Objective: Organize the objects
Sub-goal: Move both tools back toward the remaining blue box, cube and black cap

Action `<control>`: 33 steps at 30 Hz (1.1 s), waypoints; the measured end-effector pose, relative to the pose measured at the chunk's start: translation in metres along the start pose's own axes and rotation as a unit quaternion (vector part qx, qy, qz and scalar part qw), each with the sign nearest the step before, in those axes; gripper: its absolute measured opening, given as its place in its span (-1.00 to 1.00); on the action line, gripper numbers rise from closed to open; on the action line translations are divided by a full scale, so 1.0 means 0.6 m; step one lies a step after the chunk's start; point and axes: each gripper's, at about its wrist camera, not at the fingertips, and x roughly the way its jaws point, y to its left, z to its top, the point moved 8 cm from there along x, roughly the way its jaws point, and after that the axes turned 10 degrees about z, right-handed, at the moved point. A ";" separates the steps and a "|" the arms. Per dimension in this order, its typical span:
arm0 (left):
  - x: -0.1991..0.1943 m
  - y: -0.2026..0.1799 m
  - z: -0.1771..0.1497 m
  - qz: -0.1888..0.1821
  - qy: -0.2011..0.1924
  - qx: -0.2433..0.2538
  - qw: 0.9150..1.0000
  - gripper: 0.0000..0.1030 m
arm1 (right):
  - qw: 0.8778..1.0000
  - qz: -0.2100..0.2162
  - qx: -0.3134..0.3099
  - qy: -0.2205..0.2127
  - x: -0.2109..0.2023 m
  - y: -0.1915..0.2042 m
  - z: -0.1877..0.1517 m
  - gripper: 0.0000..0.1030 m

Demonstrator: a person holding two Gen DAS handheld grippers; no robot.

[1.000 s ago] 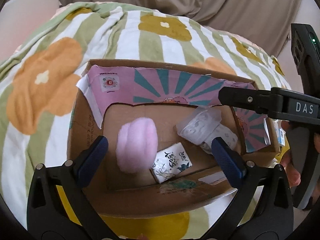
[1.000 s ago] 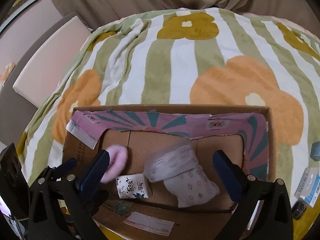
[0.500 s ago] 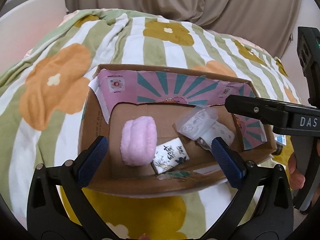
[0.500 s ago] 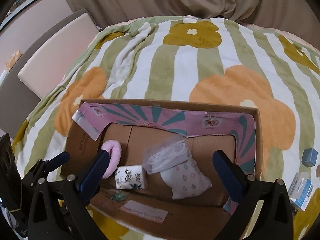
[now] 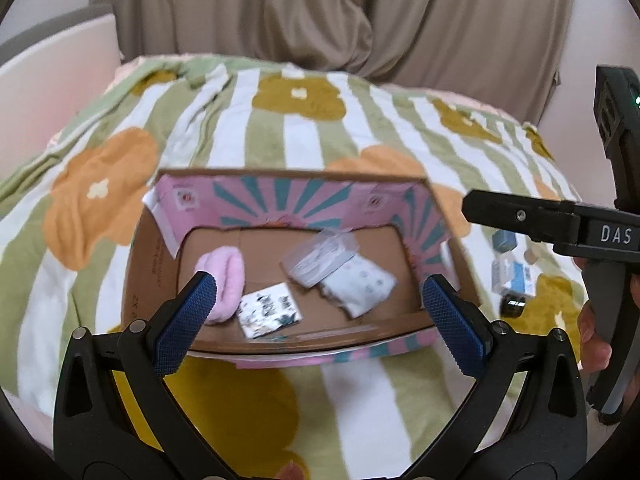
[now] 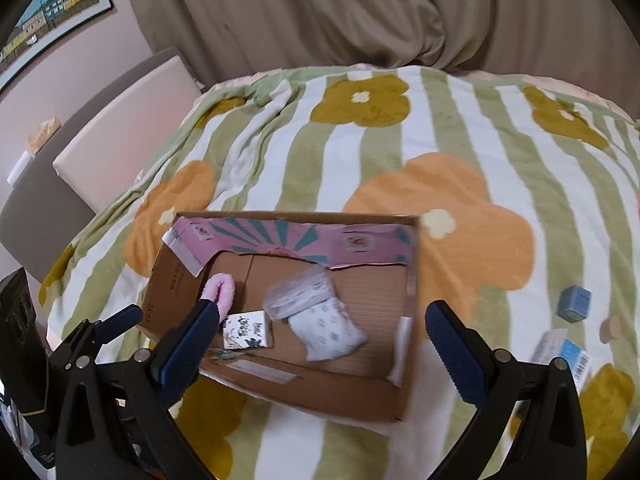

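An open cardboard box [image 5: 152,264] [image 6: 168,292] with a pink and teal inner flap lies on a flowered blanket. It holds a pink fluffy item [image 5: 228,276] [image 6: 222,294], a white printed tissue pack [image 5: 270,310] [image 6: 248,330], a clear plastic bag [image 5: 320,256] [image 6: 300,294] and a white patterned pouch [image 5: 360,284] [image 6: 328,330]. My left gripper [image 5: 320,324] is open and empty, above the box's near edge. My right gripper [image 6: 320,348] is open and empty, above the box; it also shows in the left wrist view [image 5: 560,224].
Right of the box lie a blue cube [image 6: 574,303] [image 5: 505,240], a blue and white packet [image 6: 564,354] [image 5: 514,278], a small round tan piece [image 6: 610,328] and a dark small item [image 5: 512,305]. A beige curtain [image 6: 360,16] hangs behind the bed. A headboard [image 6: 120,132] stands at the left.
Both grippers have drawn back and up from the box, so it looks smaller and farther. The pouch and bag have settled in the box. The items on the blanket at the right have come into view.
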 end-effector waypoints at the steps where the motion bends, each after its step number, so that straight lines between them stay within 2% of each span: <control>1: -0.008 -0.008 0.002 0.000 -0.006 0.001 1.000 0.99 | 1.000 -0.002 -0.001 -0.002 -0.010 -0.006 0.000 0.99; 8: -0.041 -0.081 -0.001 -0.042 -0.022 0.007 0.999 0.99 | 0.999 -0.025 -0.022 -0.009 -0.087 -0.068 -0.011 0.99; 14: -0.050 -0.160 -0.034 -0.049 -0.026 0.053 0.997 0.99 | 0.998 -0.045 -0.040 -0.011 -0.142 -0.139 -0.038 0.99; 17: -0.049 -0.201 -0.050 -0.067 -0.024 0.065 0.995 0.99 | 0.998 -0.046 -0.034 -0.010 -0.161 -0.177 -0.051 0.99; 20: -0.044 -0.236 -0.063 -0.080 -0.021 0.078 0.994 0.99 | 0.997 -0.063 -0.053 -0.009 -0.178 -0.207 -0.059 0.99; 23: -0.037 -0.276 -0.074 -0.093 -0.014 0.091 0.991 0.99 | 0.995 -0.073 -0.064 -0.001 -0.187 -0.239 -0.070 0.99; 28: -0.013 -0.333 -0.096 -0.118 0.006 0.102 0.988 0.99 | 0.996 -0.060 -0.064 0.014 -0.188 -0.293 -0.090 0.99; 33: 0.017 -0.380 -0.117 -0.125 0.026 0.114 0.985 0.99 | 0.994 -0.047 -0.088 0.039 -0.175 -0.337 -0.122 0.99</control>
